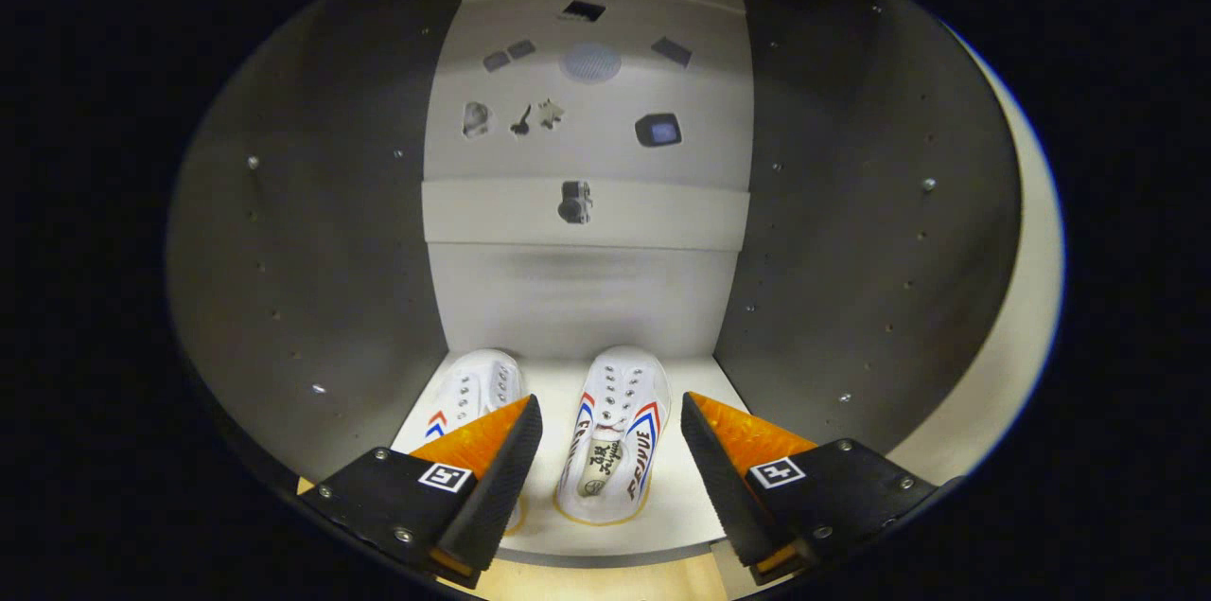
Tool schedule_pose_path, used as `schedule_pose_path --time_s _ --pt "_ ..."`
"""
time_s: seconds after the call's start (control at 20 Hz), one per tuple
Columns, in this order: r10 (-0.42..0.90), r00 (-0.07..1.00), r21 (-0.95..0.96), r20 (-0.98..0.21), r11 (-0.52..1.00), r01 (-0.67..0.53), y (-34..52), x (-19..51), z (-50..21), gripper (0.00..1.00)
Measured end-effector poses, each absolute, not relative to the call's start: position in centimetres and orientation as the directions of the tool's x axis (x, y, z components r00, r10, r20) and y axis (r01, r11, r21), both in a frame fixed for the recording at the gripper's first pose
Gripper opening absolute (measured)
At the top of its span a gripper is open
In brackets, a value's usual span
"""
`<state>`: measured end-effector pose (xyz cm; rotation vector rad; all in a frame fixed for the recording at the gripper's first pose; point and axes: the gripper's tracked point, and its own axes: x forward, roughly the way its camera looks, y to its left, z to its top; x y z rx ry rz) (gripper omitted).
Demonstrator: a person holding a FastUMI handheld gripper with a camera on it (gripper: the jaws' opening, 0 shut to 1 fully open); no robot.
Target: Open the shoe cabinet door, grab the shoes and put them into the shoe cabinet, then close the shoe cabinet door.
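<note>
Claw point(610, 450) found spread wide, holding nothing, fingers astride right shoe point(613, 435) without touching. Both shoes, left shoe point(473, 393) included, set toes-inward on shoe cabinet point(284, 279) shelf, side by side. Judged released; door not yet closed.

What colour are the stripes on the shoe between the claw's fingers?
Red and blue, on a white shoe; gripper view.

You see two white shoes point(615, 431) with red and blue side stripes, the one at 12 o'clock from your fingers edged yellow at the sole. The cabinet point(312, 251) walls are dark grey, its back panel point(587, 289) white.
</note>
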<state>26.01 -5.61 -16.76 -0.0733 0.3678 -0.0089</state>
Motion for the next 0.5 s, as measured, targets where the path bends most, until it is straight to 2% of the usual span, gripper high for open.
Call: schedule_pose_path --time_s 0.5 --pt "0.042 0.967 -0.09 -0.252 0.994 -0.066 -1.6 9.7 -5.9 0.94"
